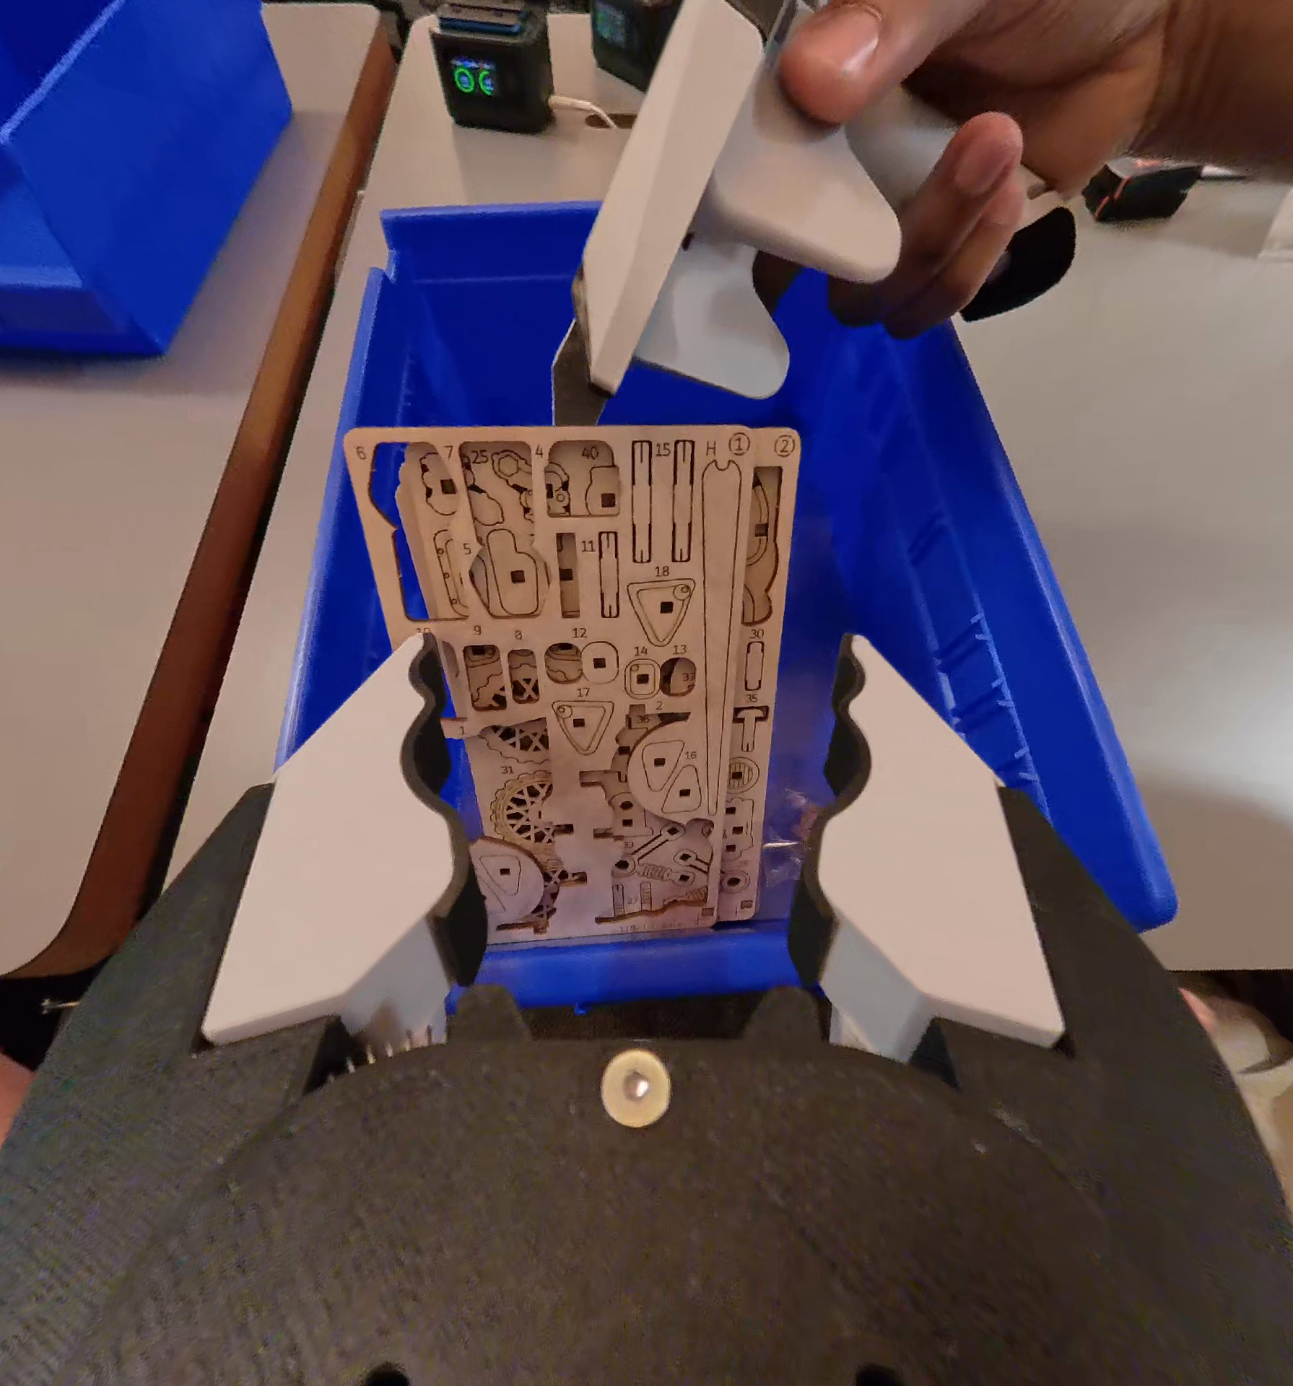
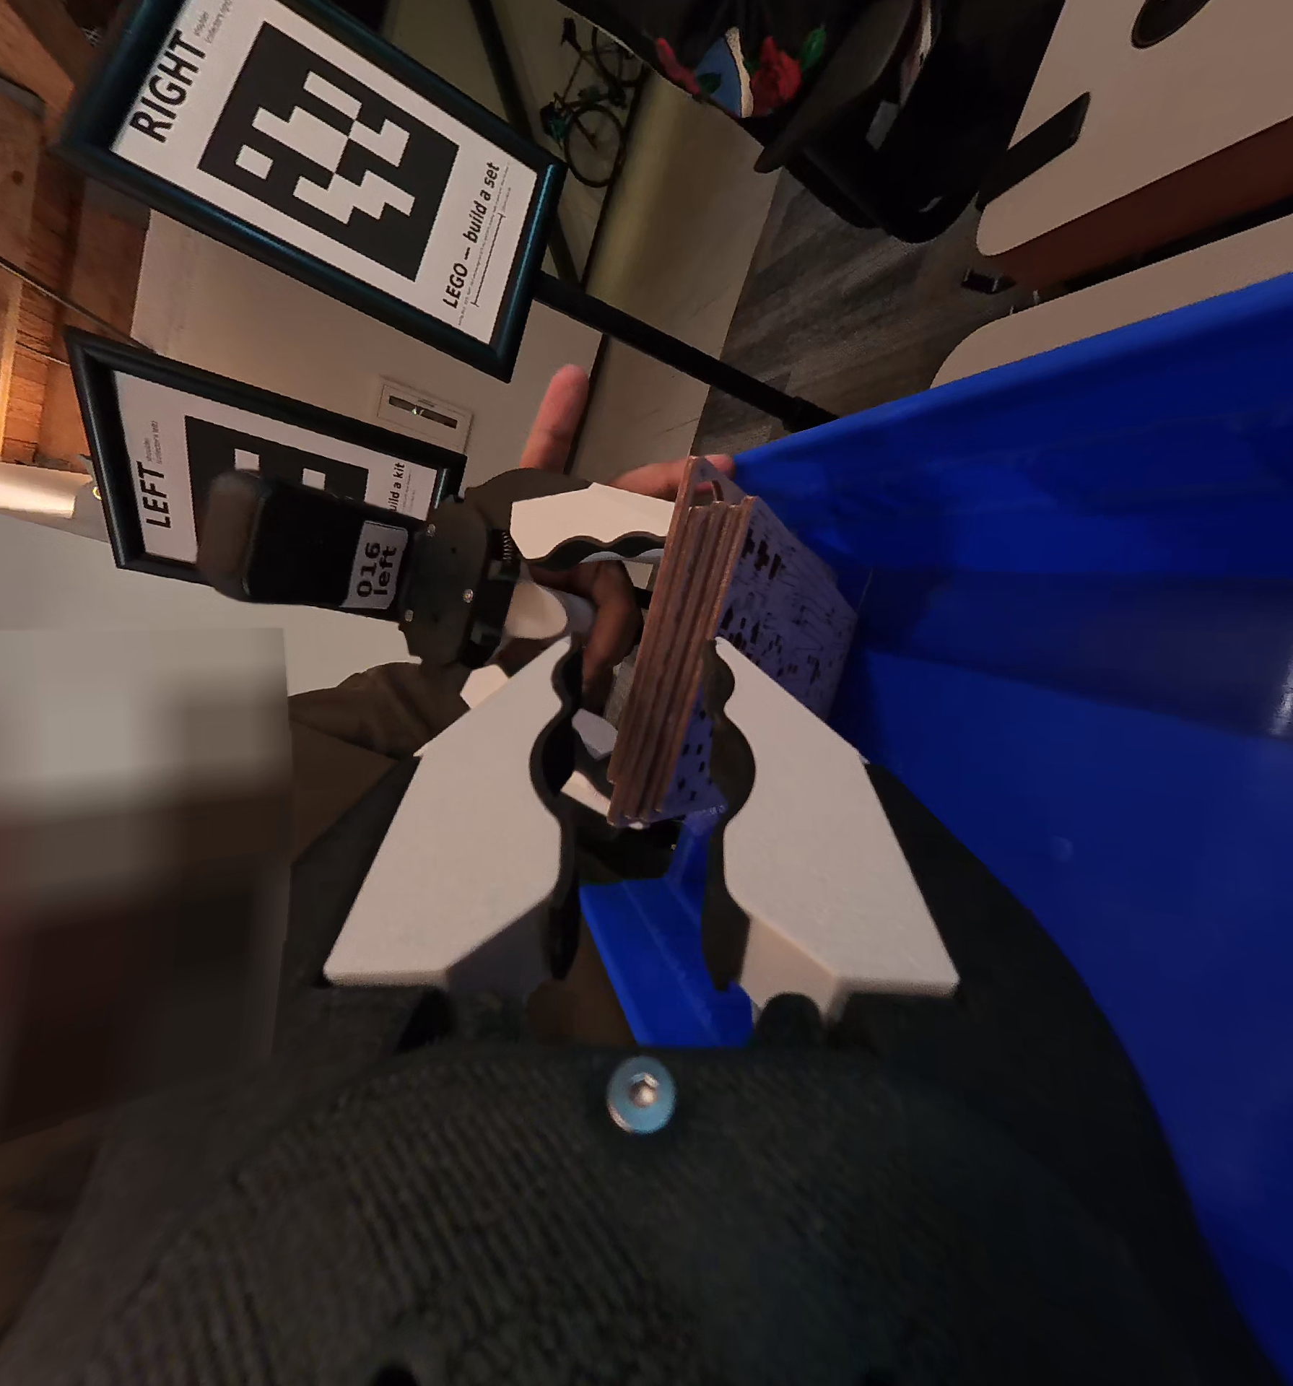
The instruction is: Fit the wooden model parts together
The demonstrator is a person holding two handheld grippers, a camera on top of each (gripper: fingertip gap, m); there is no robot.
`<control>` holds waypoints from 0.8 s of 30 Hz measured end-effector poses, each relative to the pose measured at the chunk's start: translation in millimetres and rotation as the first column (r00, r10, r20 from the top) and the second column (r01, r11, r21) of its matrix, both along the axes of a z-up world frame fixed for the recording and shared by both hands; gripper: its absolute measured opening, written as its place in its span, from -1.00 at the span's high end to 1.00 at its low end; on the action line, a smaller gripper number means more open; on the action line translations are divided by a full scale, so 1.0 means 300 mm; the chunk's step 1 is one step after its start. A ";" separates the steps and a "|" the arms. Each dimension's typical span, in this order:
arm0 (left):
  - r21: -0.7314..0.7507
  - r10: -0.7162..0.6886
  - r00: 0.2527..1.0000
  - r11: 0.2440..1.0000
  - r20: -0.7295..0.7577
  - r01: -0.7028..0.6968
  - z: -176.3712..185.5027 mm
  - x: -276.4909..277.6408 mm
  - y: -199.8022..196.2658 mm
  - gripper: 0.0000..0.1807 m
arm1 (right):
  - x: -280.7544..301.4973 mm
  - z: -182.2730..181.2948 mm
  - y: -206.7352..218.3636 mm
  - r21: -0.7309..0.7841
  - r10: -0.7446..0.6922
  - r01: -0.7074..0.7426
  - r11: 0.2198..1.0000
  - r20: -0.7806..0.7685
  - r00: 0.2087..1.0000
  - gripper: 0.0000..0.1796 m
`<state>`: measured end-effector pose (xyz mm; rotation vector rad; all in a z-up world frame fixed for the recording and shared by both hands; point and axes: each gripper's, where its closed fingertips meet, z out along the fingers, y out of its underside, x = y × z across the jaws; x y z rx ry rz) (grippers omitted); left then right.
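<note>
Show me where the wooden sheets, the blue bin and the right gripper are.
wooden sheets (image 1: 591,600): left wrist view, front sheet's face.
blue bin (image 1: 928,525): left wrist view, inner side wall.
right gripper (image 2: 639,750): right wrist view, between its fingertips.

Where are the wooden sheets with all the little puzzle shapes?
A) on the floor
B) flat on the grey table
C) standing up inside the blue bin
C: the wooden sheets stand upright inside the blue bin, between the left gripper's open fingers.

left tongs (image 1: 632,720) agape, right tongs (image 2: 647,694) gaping
</note>
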<state>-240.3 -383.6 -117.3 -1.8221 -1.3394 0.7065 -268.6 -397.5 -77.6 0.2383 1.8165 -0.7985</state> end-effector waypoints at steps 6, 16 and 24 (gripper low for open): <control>-0.028 0.025 0.997 0.999 -0.067 -0.027 0.014 -0.014 -0.018 -0.03 | 0.007 0.009 0.001 -0.010 -0.001 0.001 1.000 -0.005 1.000 0.60; 0.126 -0.027 0.994 0.991 -0.102 0.040 0.044 0.028 -0.008 -0.13 | 0.037 0.024 -0.002 -0.053 0.000 0.000 0.999 -0.011 1.000 0.61; 0.199 -0.021 0.987 0.979 -0.157 0.052 0.048 0.031 -0.010 -0.12 | 0.034 0.050 -0.005 -0.026 -0.031 0.036 0.999 0.154 0.988 0.43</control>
